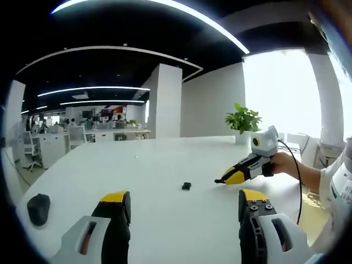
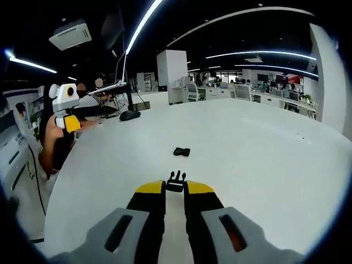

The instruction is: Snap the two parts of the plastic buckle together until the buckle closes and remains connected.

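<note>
Pronged buckle half [image 2: 175,181] in right tongs [image 2: 175,188], prongs forward

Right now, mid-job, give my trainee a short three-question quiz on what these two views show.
1. True or false: the right gripper pinches a pronged buckle piece at its tips.
2. The left gripper is: A open, B shut on a buckle part.
3. What small dark thing lies loose on the white table ahead of the right gripper?

Key: 1 true; 2 A; 3 the other buckle part.
</note>
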The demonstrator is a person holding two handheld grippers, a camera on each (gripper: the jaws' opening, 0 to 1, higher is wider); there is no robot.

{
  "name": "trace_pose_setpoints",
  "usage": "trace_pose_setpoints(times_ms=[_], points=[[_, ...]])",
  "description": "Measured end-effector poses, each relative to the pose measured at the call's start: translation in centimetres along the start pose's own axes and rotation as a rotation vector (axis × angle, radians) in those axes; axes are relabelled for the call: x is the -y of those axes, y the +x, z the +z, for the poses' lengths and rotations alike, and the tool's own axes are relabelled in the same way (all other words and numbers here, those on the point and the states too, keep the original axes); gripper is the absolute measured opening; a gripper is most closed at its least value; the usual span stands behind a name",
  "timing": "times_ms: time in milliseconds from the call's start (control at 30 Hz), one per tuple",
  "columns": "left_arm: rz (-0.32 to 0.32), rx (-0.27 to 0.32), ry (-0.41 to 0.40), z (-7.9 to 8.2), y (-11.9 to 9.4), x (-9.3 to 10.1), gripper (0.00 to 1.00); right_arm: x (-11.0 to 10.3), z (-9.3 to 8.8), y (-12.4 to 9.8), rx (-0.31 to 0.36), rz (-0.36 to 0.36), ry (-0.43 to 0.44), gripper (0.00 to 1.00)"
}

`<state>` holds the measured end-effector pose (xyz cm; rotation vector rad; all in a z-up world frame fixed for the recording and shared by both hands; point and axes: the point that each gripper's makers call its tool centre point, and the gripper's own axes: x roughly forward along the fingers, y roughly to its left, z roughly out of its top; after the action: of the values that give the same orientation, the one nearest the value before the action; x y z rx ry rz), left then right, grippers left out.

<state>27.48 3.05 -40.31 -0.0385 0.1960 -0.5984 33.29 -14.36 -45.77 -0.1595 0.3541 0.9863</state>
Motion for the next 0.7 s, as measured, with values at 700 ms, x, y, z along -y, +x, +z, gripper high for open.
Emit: trace_pose_setpoints(times_ms=[700], points=[[-0.022,-0.043,0.041,0.6,4.7,-1.7,0.81,-0.4,1.1,-0.6,0.034,0.035,-0.001,0.12]])
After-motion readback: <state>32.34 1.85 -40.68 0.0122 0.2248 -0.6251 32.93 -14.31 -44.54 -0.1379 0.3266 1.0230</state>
